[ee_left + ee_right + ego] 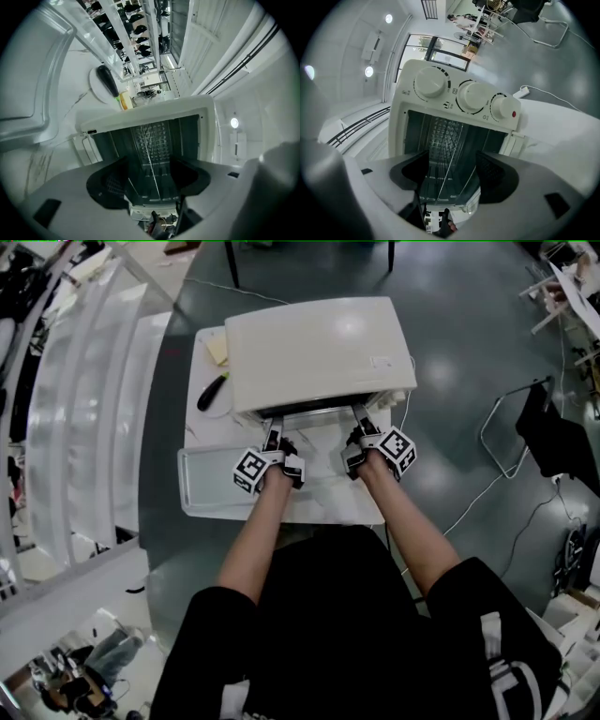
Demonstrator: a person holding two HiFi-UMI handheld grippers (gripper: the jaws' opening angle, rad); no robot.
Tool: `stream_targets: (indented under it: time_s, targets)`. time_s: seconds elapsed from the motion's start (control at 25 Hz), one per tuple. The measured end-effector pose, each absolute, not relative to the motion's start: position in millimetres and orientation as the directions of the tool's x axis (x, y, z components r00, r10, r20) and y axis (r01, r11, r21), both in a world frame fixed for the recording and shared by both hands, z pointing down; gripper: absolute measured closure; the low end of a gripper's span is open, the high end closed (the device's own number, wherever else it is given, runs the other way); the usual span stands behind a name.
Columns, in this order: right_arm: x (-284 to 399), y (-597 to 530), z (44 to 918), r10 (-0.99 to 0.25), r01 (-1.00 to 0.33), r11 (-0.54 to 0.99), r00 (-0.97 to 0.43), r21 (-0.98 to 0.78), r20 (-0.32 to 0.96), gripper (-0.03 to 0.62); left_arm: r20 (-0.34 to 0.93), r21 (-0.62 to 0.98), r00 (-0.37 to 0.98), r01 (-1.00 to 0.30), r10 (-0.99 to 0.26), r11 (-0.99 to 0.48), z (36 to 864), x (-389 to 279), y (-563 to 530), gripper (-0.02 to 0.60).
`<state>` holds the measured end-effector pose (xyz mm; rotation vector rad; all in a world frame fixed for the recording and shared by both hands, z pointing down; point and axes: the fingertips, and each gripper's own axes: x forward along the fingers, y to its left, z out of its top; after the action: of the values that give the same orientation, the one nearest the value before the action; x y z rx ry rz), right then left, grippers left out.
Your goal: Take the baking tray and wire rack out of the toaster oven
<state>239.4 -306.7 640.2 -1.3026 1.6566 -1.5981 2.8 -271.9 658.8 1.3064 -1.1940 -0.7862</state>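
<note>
Left tongs [149, 176]: apart, empty, before the white box-shaped toaster oven [140, 117].
Right tongs [453, 173]: apart, empty.
Risk: we expect uneven pulls to jam the thin metal wire rack [440, 140].

Person at the bench wears a black short-sleeved top [356, 615] with white print near the hem; left hand-held gripper [273, 430] and right hand-held gripper [362, 416] each carry dark jaws and a white cube [251, 470] of black square markers.
</note>
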Motion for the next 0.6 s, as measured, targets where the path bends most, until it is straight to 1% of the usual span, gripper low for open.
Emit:
stream_targets:
  time_s: [0.12, 0.4, 0.52, 0.6]
  targets:
    - [239.9, -326.3, 651.9, -0.865, -0.275, -0.151, -0.428, -0.949, 0.262, 0.281, 0.177, 0.978, 0.248, -0.154, -0.953, 0.141, 663.3, 9.9, -293.9, 0.301]
    - [237.0, -360.2, 670.8, -0.881, -0.218, -0.161, -0.407, -0.962, 0.24, 0.281, 0.182, 0.977, 0.195, -0.142, -0.964, 0.156, 677.3, 11.6, -325.8, 0.301]
    - [236.7, -370.3, 671.0, -0.885, -0.205, -0.163, -0.401, -0.965, 0.235, 0.283, 0.172, 0.981, 0.192, -0.125, -0.966, 0.15, 677.8, 14.7, -335.2, 0.302]
    - [235.8, -372.8, 667.8, -0.888, -0.202, -0.151, -0.403, -0.968, 0.223, 0.297, 0.152, 0.985, 0.2, -0.113, -0.968, 0.131, 675.3, 17.5, -337.7, 0.334]
